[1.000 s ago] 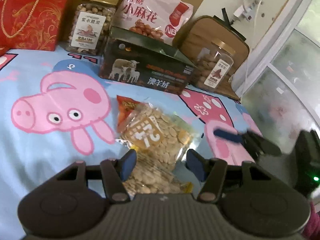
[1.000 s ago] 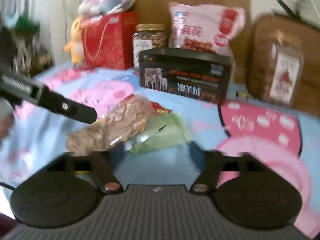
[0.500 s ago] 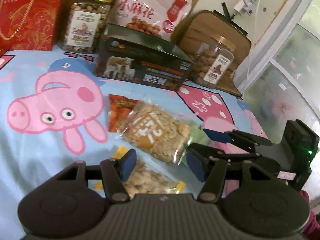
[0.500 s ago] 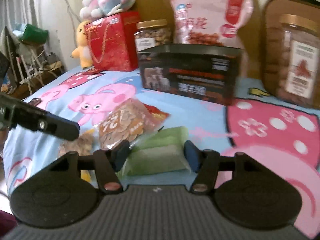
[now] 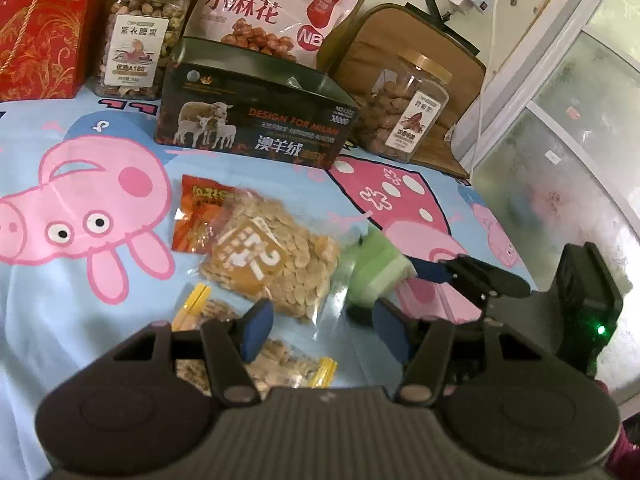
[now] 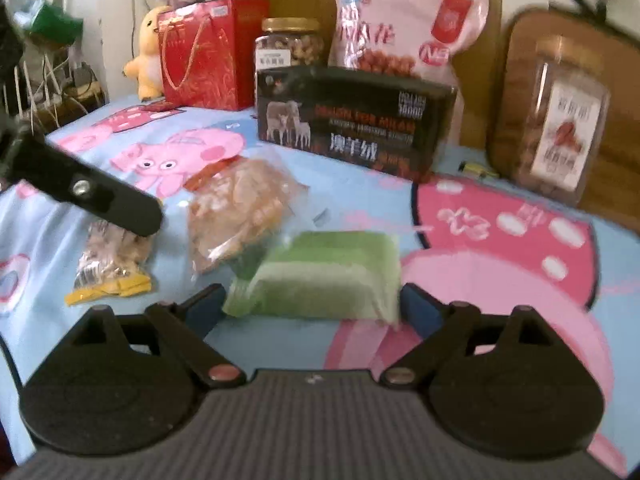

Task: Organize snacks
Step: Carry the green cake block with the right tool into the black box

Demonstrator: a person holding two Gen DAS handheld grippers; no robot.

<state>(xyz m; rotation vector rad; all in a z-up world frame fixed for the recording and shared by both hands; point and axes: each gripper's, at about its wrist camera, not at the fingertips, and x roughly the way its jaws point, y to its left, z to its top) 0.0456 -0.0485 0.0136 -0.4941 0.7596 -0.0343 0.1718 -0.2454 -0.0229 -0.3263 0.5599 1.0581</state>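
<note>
We judge the sorting to be near its start: four small packs lie loose on the cartoon-pig sheet (image 5: 80, 312), none yet in the dark open box (image 5: 256, 120) at twelve o'clock, which we take, without certainty, as the likely place for them. Our right gripper (image 6: 314, 308) stands wide, its jaws having just been opening, with the green packet (image 6: 320, 276) between the blue pads; the pads sit just outside the packet's near corners and we see no squeeze, so it looks bracketed and not gripped. The clear bag of pale seeds (image 5: 272, 256) lies at ten o'clock of the green packet, overlapping a red sachet (image 5: 196, 220) at its far left. The yellow-edged nut pack (image 5: 256, 356) rests at six o'clock of the seed bag, under our left gripper (image 5: 320, 332), whose jaws are partly open and hold nothing. Two jars, the pink bag and the red gift bag line the back. What remains, we think, is closing on the green packet, then the other three.
</note>
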